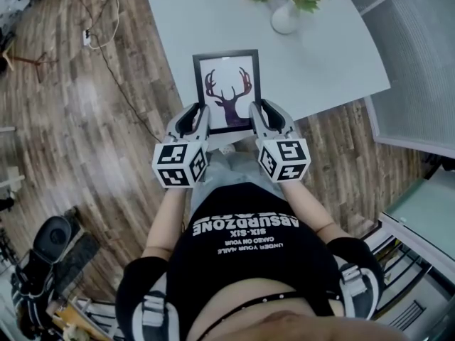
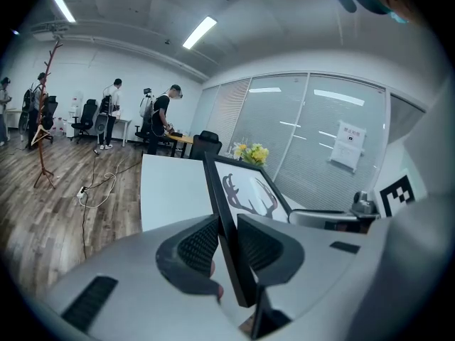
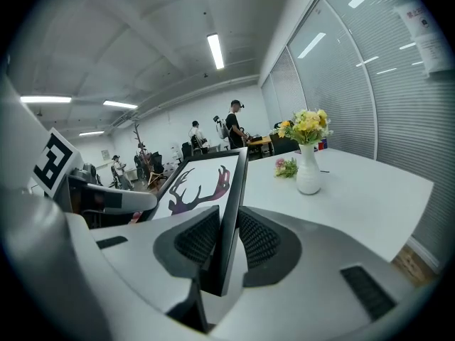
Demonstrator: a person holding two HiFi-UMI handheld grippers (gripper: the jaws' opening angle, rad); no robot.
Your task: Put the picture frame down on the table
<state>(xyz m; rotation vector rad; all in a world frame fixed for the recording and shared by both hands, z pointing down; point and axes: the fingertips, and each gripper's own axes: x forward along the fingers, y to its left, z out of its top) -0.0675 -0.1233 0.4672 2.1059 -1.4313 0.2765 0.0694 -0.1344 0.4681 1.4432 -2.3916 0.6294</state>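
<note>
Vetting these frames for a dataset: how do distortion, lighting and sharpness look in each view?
Head view: even light, mild wide-angle bend, picture frame sharp, no glare on the table. Left gripper view: strong fisheye with black corners, ceiling light blown out, near fingers slightly soft. Right gripper view: same fisheye curve, strip light bright, vase crisp.

Long ceiling strip lights (image 3: 215, 50) fill the room with bright, even, cool white light, so shadows on the pale table (image 1: 334, 55) stay faint and soft. The glass partition (image 2: 313, 141) mirrors the strips as pale streaks. Both gripper views bulge like a fisheye, with black corners and bowed lines. The picture frame (image 2: 227, 240) edge nearest the lens looks soft.
</note>
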